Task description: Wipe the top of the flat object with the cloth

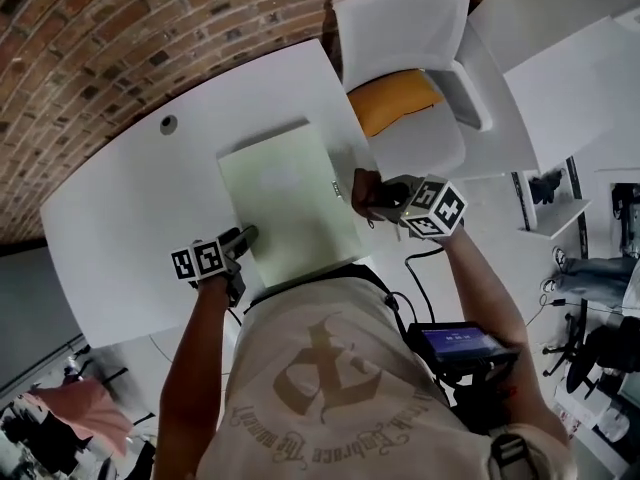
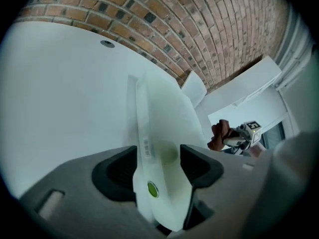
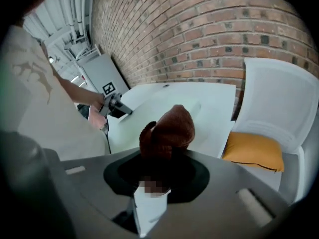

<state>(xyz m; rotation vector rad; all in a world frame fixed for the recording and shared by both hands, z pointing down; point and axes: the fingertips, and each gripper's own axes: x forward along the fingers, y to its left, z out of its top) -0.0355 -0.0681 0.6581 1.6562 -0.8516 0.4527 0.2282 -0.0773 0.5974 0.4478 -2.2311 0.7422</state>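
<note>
Flat object (image 1: 290,203): a pale green rectangular panel. It lies on the white table (image 1: 130,198) directly in front of us, with its far edge toward the brick wall (image 1: 100,28).

Left side:
- Our left forearm reaches straight forward from the body. The wrist is level with the panel's near left corner.
- The left gripper (image 1: 243,236) is angled down toward the table, with its marker cube facing up.
- In the left gripper view its jaws stand wide apart, and the panel's corner sits between them.
- One black pad lies close beside each side of that corner. We see no clamping on the panel.

Right side:
- Our right arm is bent at the elbow. The forearm runs up from the lower right, and the hand is at the panel's right edge.
- The right gripper (image 1: 378,200) also points downward and in toward the panel.
- In the right gripper view its jaws are closed on a bunched brown cloth (image 3: 169,131), which sticks out past the jaw tips.
- In the head view the cloth is just beside the panel's right edge. We cannot tell whether it touches the panel or the table.

A white chair (image 1: 400,28) with an orange cushion (image 1: 395,100) stands beyond the table's right end.
</note>
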